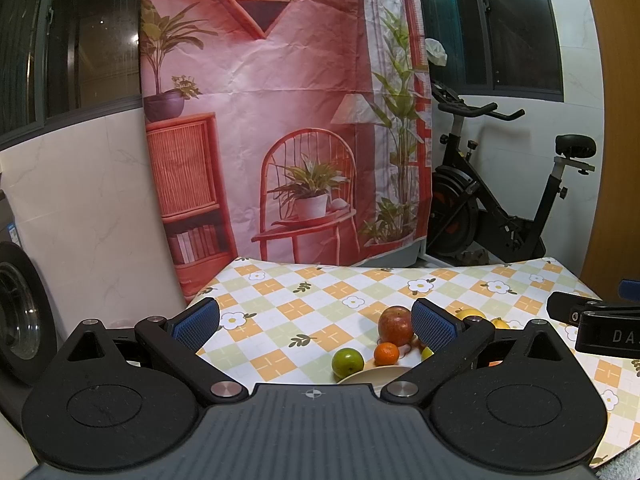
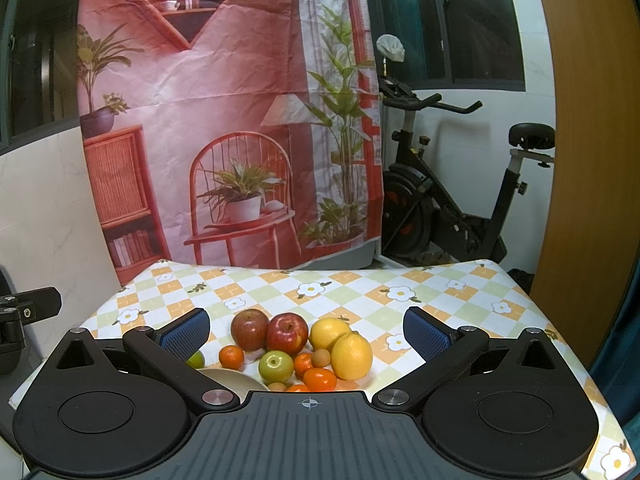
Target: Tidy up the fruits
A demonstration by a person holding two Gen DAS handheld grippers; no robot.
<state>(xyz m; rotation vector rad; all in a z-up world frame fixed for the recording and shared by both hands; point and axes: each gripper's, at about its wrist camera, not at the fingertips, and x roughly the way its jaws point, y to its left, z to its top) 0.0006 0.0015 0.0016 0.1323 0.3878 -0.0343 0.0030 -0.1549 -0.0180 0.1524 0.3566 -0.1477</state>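
Note:
A heap of fruit lies on the checked tablecloth [image 2: 360,292]: two red apples [image 2: 287,334], two yellow lemons [image 2: 352,356], a green apple [image 2: 276,366], several small oranges [image 2: 319,379] and a small brown fruit [image 2: 321,358]. A beige plate [image 2: 230,378] sits at the heap's near left, mostly hidden by the gripper body. My right gripper [image 2: 308,334] is open, held above and short of the fruit, holding nothing. My left gripper [image 1: 316,324] is open too; past it I see a red apple [image 1: 396,325], an orange [image 1: 386,353], a green fruit [image 1: 347,362] and the plate [image 1: 376,374].
A printed pink backdrop [image 2: 224,120] hangs behind the table. An exercise bike [image 2: 452,200] stands at the back right and a wooden panel [image 2: 592,160] at the right. A washing machine door [image 1: 20,312] is at the left. The other gripper's body [image 1: 600,324] shows at the right edge.

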